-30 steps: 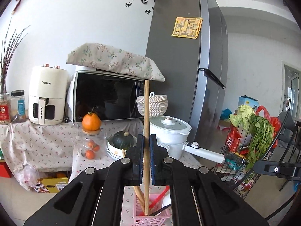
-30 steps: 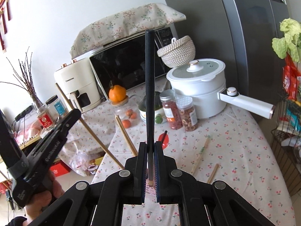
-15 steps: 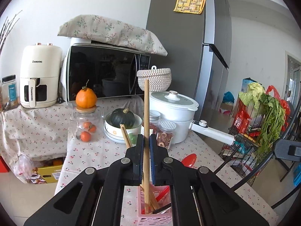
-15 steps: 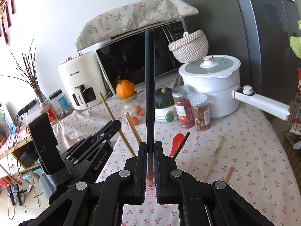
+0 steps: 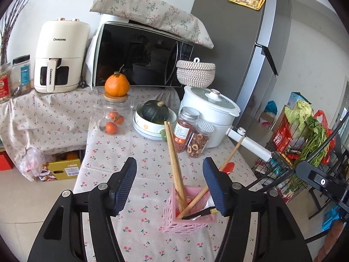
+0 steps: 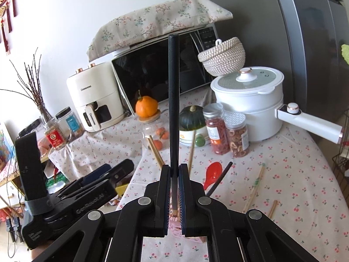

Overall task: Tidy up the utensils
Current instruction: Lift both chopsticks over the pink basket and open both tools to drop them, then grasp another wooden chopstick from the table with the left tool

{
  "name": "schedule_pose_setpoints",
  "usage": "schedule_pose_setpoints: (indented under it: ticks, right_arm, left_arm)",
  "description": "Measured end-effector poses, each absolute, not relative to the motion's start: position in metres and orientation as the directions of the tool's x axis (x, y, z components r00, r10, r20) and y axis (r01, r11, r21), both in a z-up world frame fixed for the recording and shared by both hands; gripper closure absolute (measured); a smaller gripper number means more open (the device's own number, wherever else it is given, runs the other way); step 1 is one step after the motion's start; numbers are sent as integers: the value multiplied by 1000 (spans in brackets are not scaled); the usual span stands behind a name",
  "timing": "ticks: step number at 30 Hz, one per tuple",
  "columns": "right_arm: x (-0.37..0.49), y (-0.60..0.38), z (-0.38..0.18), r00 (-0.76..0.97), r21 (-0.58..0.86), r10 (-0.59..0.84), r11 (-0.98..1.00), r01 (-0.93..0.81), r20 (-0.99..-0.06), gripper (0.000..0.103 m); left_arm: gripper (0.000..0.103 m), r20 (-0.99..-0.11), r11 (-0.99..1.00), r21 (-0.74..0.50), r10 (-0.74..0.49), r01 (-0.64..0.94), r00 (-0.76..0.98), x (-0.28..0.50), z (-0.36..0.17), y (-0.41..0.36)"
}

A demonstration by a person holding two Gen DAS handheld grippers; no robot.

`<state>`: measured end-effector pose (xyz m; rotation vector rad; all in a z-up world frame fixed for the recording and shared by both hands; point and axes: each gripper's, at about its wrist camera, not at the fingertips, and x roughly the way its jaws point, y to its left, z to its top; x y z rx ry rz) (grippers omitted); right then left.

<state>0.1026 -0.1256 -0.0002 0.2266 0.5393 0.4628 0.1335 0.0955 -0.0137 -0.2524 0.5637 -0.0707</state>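
A pink lattice utensil holder stands on the cherry-print tablecloth and holds several wooden chopsticks, a black one and a red spoon. My left gripper is open and empty, its jaws wide on either side of the holder. My right gripper is shut on a black chopstick, held upright above the holder. The left gripper also shows in the right wrist view. Loose wooden chopsticks lie on the cloth to the right.
At the back stand a white pot with a long handle, two spice jars, a bowl with a green squash, a glass jar topped by an orange, a microwave and an air fryer. A wire vegetable rack stands right.
My left gripper has opened and let go of the wooden chopstick, which now leans in the pink holder. My right gripper still holds the black chopstick and has come nearer the holder.
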Motion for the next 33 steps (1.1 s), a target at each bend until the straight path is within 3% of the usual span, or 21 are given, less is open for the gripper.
schedule_pose_setpoints:
  ticks: [15, 20, 24, 27, 29, 33]
  right_arm:
    - [143, -72, -37, 722, 273, 439, 898, -344, -534, 96]
    - [134, -90, -21, 749, 306, 444, 893, -329, -492, 68]
    - [113, -118, 1, 784, 313, 435, 895, -319, -443, 59]
    - [97, -146, 13, 812, 312, 405, 905, -290, -420, 44]
    - [88, -166, 17, 824, 319, 379, 912, -256, -421, 35]
    - [79, -203, 13, 828, 317, 317, 931, -180, -463, 27]
  left_arm:
    - [35, -679, 980, -194, -103, -41, 727, 117, -39, 120]
    - [33, -707, 979, -202, -129, -24, 695, 116, -43, 114]
    - [29, -723, 978, -207, -147, -8, 675, 112, -44, 105]
    - [25, -733, 975, -220, -169, 6, 659, 108, -45, 97]
    - [23, -740, 973, -230, -183, 13, 647, 105, -47, 89]
    - [22, -754, 974, -226, -189, 22, 629, 99, -51, 70]
